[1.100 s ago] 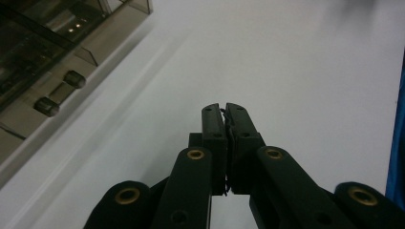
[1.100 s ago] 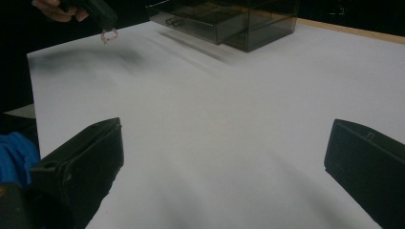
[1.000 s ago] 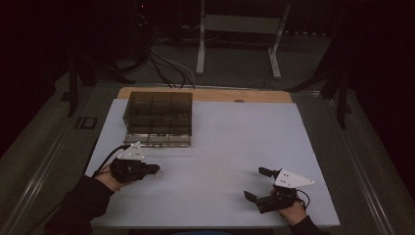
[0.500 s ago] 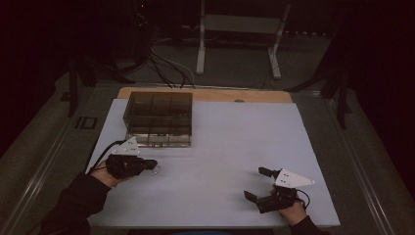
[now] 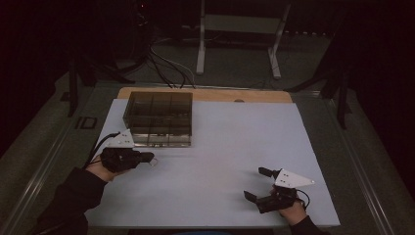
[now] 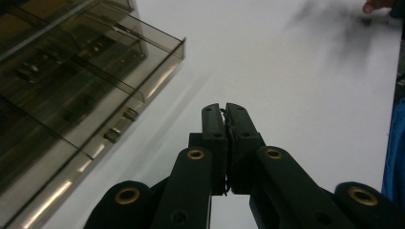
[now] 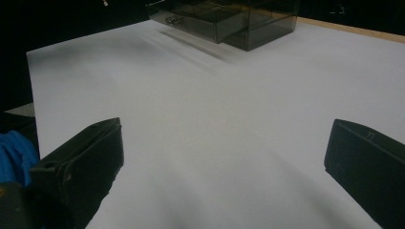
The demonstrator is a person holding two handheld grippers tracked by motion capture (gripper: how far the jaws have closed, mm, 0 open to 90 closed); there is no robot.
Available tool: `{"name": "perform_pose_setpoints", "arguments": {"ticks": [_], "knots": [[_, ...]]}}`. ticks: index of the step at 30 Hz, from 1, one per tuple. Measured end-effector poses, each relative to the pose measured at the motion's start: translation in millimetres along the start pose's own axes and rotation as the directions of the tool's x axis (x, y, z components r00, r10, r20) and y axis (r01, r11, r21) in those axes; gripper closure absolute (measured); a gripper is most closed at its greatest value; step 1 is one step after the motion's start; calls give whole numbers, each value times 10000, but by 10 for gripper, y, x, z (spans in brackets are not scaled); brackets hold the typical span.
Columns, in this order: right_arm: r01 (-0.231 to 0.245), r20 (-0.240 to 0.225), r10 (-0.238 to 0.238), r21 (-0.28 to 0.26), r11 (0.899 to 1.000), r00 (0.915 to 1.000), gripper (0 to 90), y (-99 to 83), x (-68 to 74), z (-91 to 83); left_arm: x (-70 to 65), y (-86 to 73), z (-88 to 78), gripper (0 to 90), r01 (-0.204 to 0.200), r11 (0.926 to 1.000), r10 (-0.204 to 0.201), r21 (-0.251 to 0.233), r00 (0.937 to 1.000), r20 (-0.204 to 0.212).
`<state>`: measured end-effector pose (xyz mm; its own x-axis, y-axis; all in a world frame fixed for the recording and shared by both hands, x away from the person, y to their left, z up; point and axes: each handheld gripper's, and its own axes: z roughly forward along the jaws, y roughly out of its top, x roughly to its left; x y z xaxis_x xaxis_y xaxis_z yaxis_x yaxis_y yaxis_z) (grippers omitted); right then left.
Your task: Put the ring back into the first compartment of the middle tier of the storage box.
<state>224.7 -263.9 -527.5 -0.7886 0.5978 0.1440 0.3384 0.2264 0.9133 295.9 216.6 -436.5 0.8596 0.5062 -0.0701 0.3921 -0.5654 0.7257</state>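
Dim overall, black beyond the white table sheet (image 5: 220,147). Soft glare streaks along the smoky drawer box (image 6: 71,95) at left of the left gripper view. Blurred, smeared shadows at upper right there.

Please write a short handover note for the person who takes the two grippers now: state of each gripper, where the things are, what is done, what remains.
Left gripper: jaws shut, nothing visible between them, close to the front corner of the smoky clear drawer box, not touching it.
Right gripper: jaws wide open, empty, low over the near right part of the white table sheet, far from the box.
Box: at the far left of the sheet. The right gripper view shows one drawer standing out from its front.
Done: nothing has been taken out onto the sheet.
Left: probably work on the drawers; the left gripper is the nearer one.
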Motion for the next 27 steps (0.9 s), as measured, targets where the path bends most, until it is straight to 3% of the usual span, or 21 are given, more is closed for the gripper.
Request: {"name": "perform_pose_setpoints", "arguments": {"ticks": [16,19,27], "knots": [[99,-7,-99,-3,10000,10000,0,2,9,2,139,98,-130,900,228,9992,-241,-320,9989,-414],[123,5,-123,10,9999,9999,0,2,10,5,203,113,-131,900,424,9979,-446,-498,9981,-432],[118,-4,-118,34,9999,9999,0,-1,8,7,273,192,-173,900,429,9963,-480,-748,9965,-678]]}}
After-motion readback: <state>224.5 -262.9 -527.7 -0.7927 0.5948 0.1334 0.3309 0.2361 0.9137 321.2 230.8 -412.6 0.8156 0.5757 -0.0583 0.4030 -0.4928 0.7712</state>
